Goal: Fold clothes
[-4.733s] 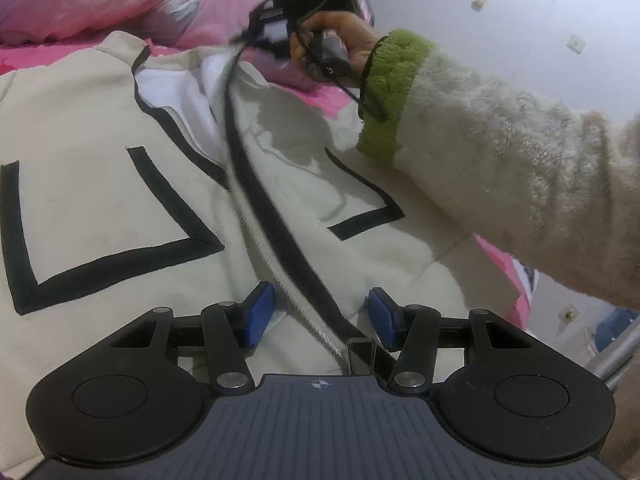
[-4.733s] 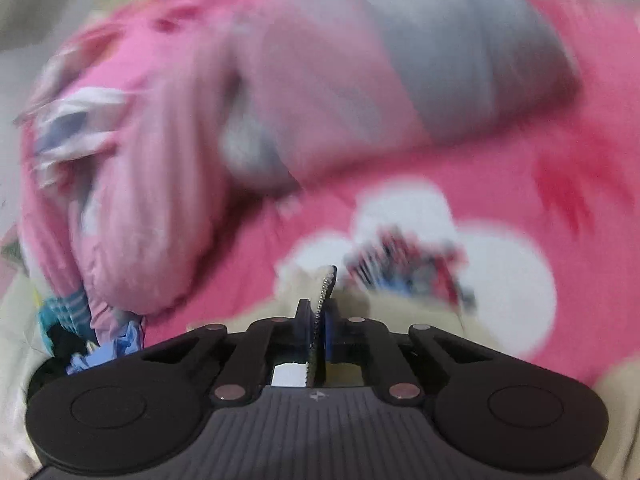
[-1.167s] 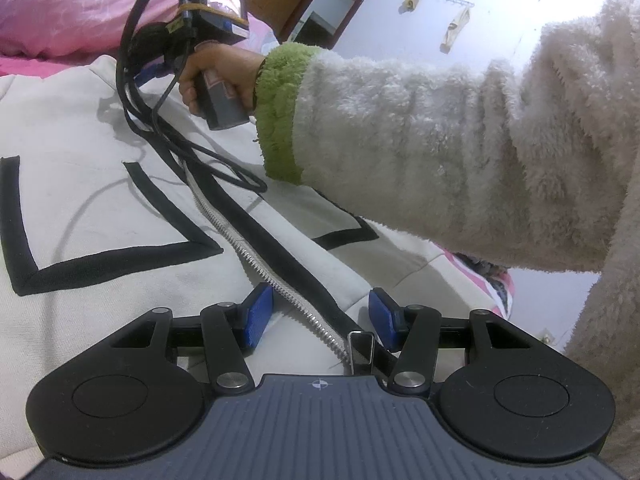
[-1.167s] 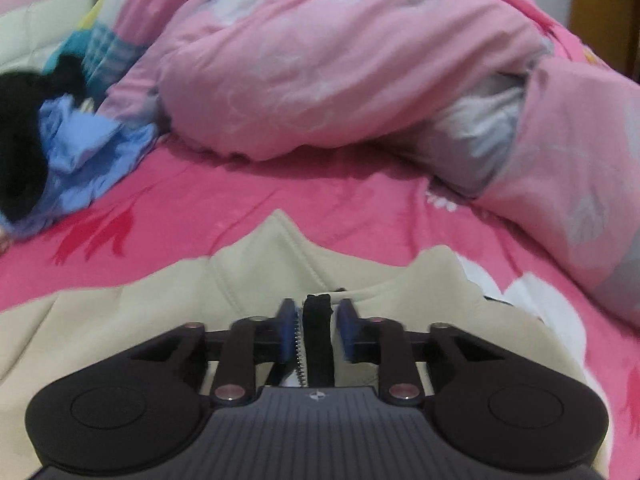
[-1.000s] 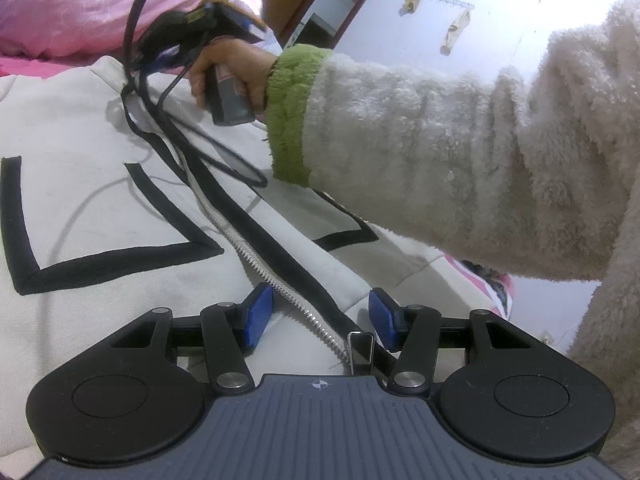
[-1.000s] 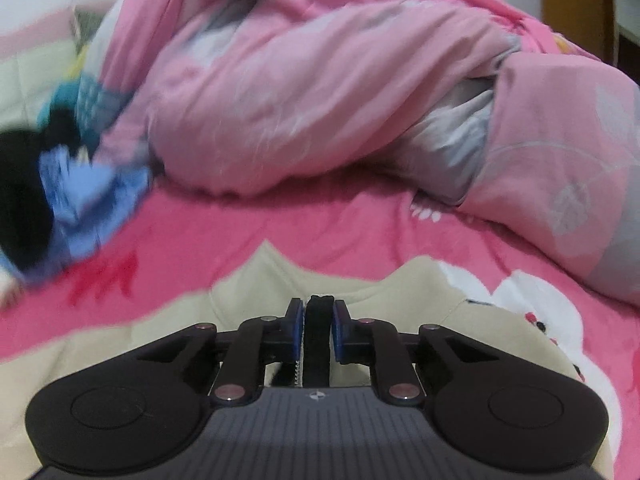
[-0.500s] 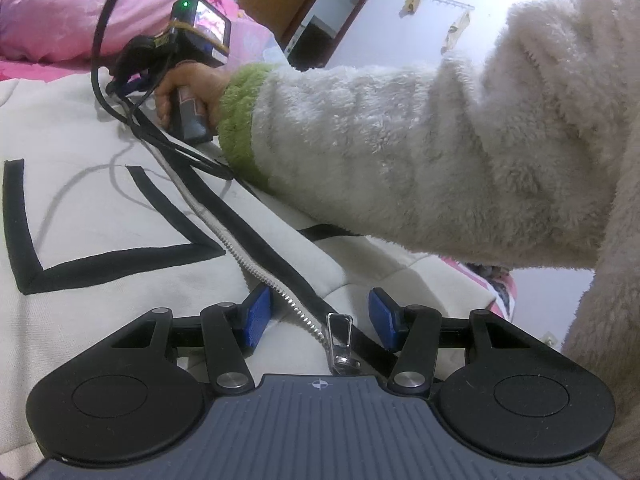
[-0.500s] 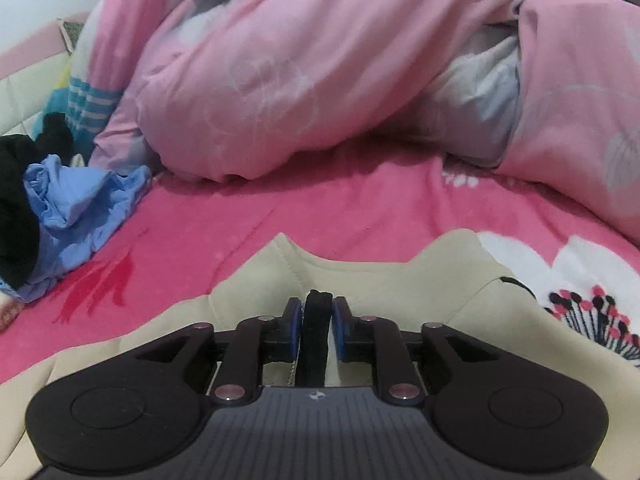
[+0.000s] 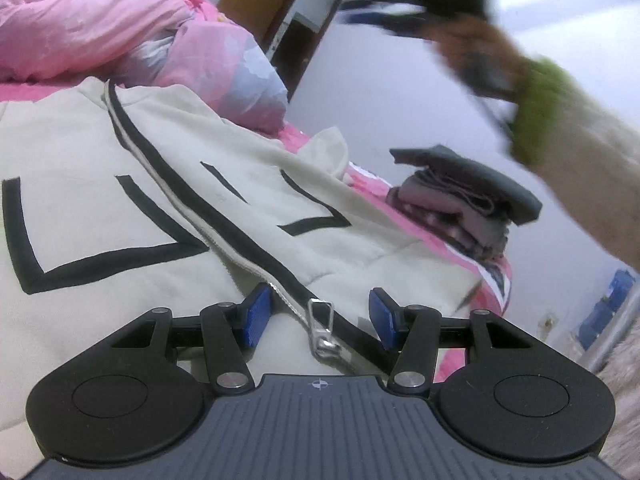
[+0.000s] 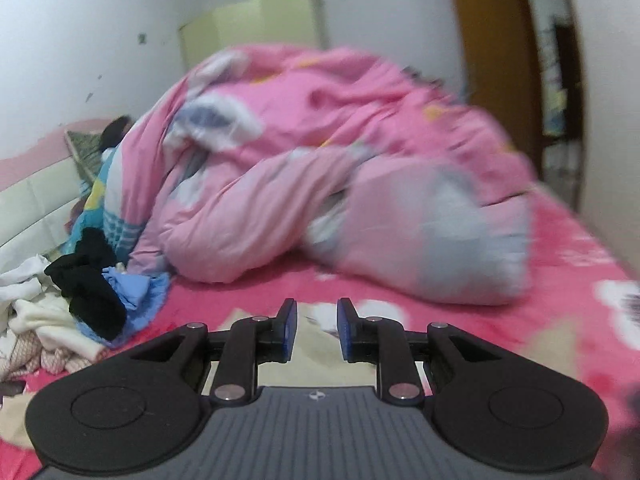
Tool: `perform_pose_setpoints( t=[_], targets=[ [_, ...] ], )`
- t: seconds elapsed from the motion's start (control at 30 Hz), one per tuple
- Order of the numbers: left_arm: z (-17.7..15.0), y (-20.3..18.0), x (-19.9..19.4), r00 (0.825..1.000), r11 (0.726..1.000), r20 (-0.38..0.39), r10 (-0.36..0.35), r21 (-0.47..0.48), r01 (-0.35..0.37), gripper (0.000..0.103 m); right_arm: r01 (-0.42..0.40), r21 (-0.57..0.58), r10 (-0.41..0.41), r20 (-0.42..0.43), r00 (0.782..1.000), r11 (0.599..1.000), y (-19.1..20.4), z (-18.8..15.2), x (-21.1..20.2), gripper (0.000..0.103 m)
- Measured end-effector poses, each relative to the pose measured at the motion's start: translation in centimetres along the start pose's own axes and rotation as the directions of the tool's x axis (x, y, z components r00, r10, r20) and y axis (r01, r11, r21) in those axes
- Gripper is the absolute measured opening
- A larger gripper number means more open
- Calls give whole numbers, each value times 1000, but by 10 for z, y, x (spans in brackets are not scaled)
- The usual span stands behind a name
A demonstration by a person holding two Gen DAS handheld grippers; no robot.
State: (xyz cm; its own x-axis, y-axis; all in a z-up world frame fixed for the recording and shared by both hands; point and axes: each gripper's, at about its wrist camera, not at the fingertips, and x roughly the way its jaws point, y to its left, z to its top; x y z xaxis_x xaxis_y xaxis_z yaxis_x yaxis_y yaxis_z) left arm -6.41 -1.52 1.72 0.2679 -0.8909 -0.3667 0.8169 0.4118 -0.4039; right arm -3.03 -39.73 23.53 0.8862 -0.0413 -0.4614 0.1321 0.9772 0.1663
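On pink bed [image 10: 560, 280]: cream jacket [image 9: 100, 152], duvet [image 10: 320, 160].

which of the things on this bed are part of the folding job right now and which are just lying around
Part of the job:
- cream zip jacket, spread flat
- its zipper pull, between the open left hand-held gripper
- right hand-held gripper, opening, nothing between its jaws

Just lying about:
- pink duvet
- folded grey stack
- loose black and blue clothes
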Motion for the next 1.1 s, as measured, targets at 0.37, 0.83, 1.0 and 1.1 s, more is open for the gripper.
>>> perform_pose_setpoints(
  t=[0.37,0.83,1.0,1.1],
  targets=[
    [7,-59,-17,993,983,-77,93,163,-80,53,71,347,15,-240,971,935,-60,-197,-98,28],
    [-15,-112,10,939,823,-99,330,518,-234,52,-116,822,376,-126,918,557,-59,-300,-68,28],
    [-27,-117,20,911,727,-75,405,631,-271,37,-44,869,299,-122,946,493,-75,-308,-69,27],
    [-27,-117,21,915,723,-74,396,639,-261,28,-31,892,284,-110,953,451,-80,-312,-67,27]
  ],
)
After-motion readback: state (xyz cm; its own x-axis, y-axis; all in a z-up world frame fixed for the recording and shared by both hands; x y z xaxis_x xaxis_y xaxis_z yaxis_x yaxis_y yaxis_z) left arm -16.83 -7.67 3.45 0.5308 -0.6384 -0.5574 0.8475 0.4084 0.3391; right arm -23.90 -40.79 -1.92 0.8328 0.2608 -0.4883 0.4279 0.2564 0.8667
